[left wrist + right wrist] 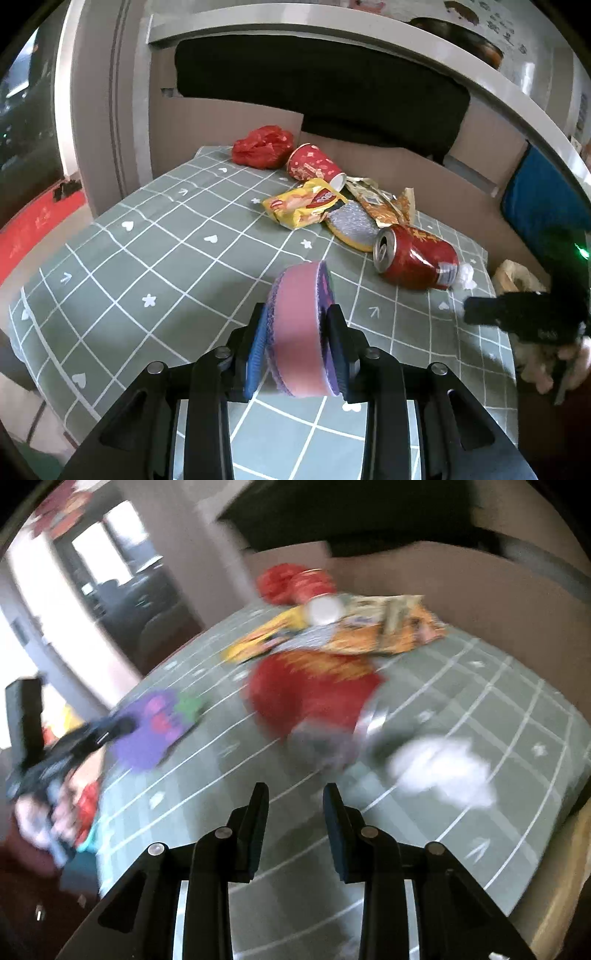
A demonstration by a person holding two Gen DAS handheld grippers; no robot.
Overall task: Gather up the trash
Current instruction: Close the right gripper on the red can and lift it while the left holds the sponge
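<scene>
My left gripper (297,325) is shut on a pink and purple sponge (301,328), held on edge above the green checked tablecloth (147,266). Ahead lie a dented red can (415,256), a yellow snack wrapper (303,203), a silver and yellow scouring pad (352,225), an orange torn wrapper (386,206), a red paper cup (314,166) on its side and a red plastic bag (264,146). My right gripper (295,805) is open and empty, just short of the red can (314,698) and a white crumpled tissue (443,771). The right wrist view is motion-blurred.
A cardboard wall (388,173) stands behind the trash. A blue cloth (543,195) hangs at the right. The right gripper shows at the table's right edge (517,314). The table edge runs close at the right (554,830).
</scene>
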